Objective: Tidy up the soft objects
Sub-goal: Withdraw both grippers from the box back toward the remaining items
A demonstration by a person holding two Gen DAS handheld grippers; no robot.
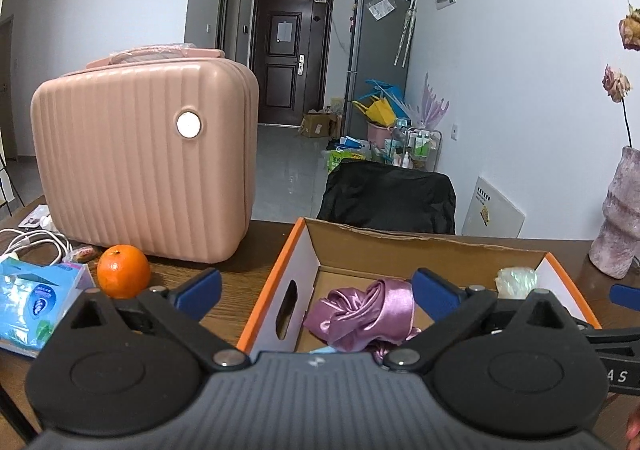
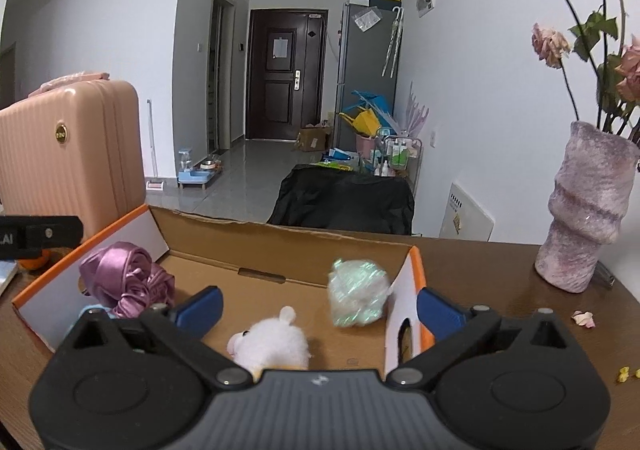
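Both grippers are hanging with jaws wide and nothing between the pads: left gripper (image 1: pixel 316 290) over the box's (image 1: pixel 262 290) left wall, right gripper (image 2: pixel 316 308) over its right end. Inside the box a purple satin piece (image 1: pixel 362 312) is lying at the left, a white plush (image 2: pixel 272 344) near the front and an iridescent pouf (image 2: pixel 358 292) leaning by the right wall, all apart from the pads. Suitcase (image 1: pixel 140 158), orange (image 1: pixel 123 276) and vase (image 2: pixel 586 206) are sitting on the table (image 1: pixel 240 262) outside.

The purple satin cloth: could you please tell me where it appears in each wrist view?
Left wrist: purple satin cloth low centre, in the cardboard box.
Right wrist: cloth lower left, against the box's left wall.
Shared landmark: the dark door.
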